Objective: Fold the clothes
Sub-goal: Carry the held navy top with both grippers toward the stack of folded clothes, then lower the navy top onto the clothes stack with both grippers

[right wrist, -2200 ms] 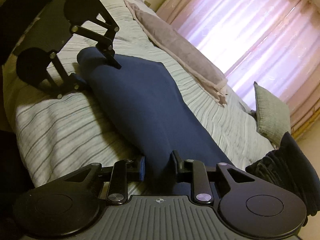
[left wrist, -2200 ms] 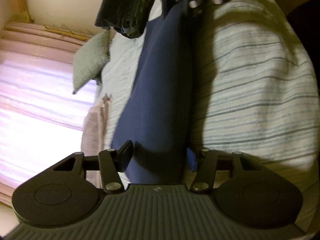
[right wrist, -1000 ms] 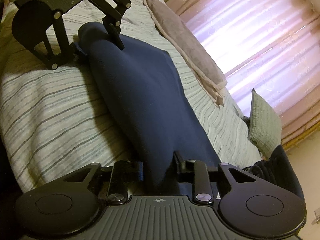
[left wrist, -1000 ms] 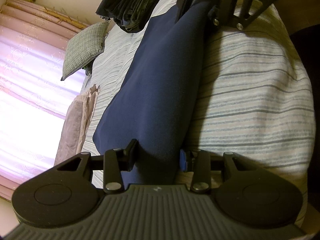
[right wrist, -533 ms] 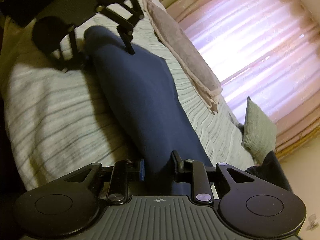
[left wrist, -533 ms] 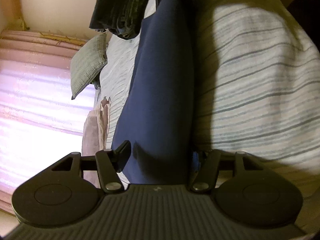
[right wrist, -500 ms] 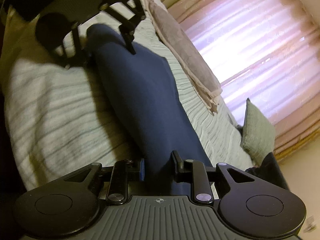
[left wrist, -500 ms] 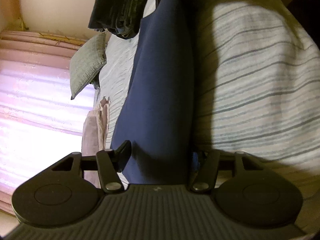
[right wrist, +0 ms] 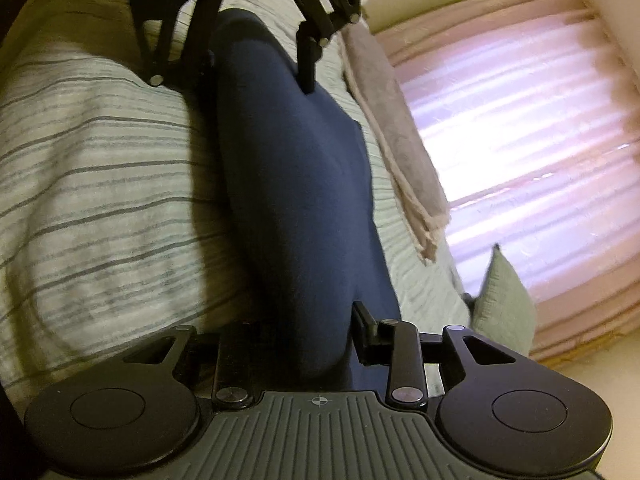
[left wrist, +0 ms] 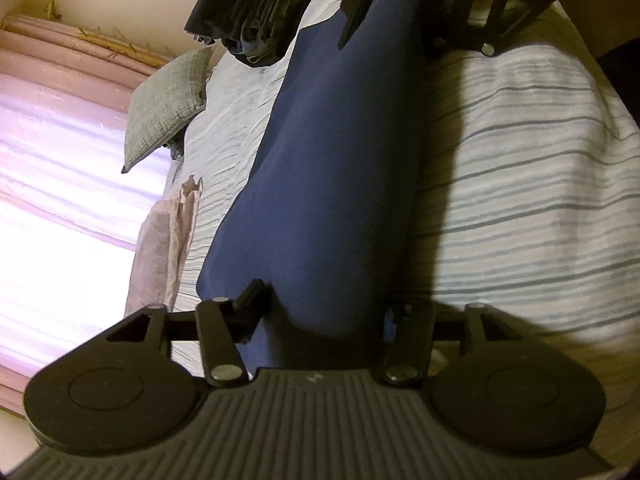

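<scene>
While pinching the navy garment [left wrist: 332,160] in the right hand-held gripper [right wrist: 306,332], left hand-held gripper [left wrist: 324,312] opening around it, needed lowering flat onto the bed [left wrist: 520,160].

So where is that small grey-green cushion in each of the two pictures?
Left wrist view: cushion upper left, beside the curtain.
Right wrist view: cushion lower right, under the window.
Shared landmark: the long navy garment running up the middle of the striped bed.

No readable text, label, brand or number shows in either view, only a small crosshair mark on the right gripper [right wrist: 310,320] body
</scene>
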Motion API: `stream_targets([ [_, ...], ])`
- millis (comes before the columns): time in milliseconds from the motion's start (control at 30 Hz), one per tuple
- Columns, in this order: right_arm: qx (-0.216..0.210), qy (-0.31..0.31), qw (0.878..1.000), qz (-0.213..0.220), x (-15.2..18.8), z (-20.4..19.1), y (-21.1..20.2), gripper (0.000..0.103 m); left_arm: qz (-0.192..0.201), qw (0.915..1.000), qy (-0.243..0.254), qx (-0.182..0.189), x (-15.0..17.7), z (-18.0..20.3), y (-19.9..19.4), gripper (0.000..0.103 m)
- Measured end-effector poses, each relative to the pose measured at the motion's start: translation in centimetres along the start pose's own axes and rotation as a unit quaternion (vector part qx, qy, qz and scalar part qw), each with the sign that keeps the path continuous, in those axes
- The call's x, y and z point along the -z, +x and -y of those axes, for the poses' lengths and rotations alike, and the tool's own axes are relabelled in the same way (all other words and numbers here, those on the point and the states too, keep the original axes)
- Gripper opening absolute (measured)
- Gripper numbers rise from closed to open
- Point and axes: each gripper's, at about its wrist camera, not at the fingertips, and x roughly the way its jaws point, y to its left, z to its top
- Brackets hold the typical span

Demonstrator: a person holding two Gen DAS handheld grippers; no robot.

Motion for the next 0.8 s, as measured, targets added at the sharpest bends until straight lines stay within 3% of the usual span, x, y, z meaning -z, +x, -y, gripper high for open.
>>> stream_targets([
  [67,-0.030,0.015,0.999,-0.007,-0.2,1.5,0.1,0.023,0.002,0.9999,0.006,0.012,0.1,-0.4,0.3,0.057],
  [233,-0.102,0.025,0.994,-0.037,-1.9,6.7,-0.3,0.020,-0.007,0.9975,0.012,0.070,-0.1,-2.2,0.3,0.037],
  [300,-0.120,0.031,0.991,-0.048,-3.0,9.8,-1.2,0.019,-0.012,0.9956,0.008,0.092,-0.5,-3.9,-0.5,0.034],
  [533,-0.173,0.072,0.977,-0.101,-6.7,19.8,-8.1,0.019,0.000,0.9822,-0.028,0.186,-3.5,-14.2,-5.6,0.032],
  [667,-0.158,0.104,0.973,-0.136,-7.8,24.4,-12.3,0.019,0.025,0.9748,-0.024,0.220,-6.2,-19.6,-8.5,0.032],
  [800,-0.098,0.123,0.973,-0.168,-6.8,30.0,-14.3,0.019,0.073,0.9724,-0.002,0.222,-10.0,-24.5,-9.3,0.032],
])
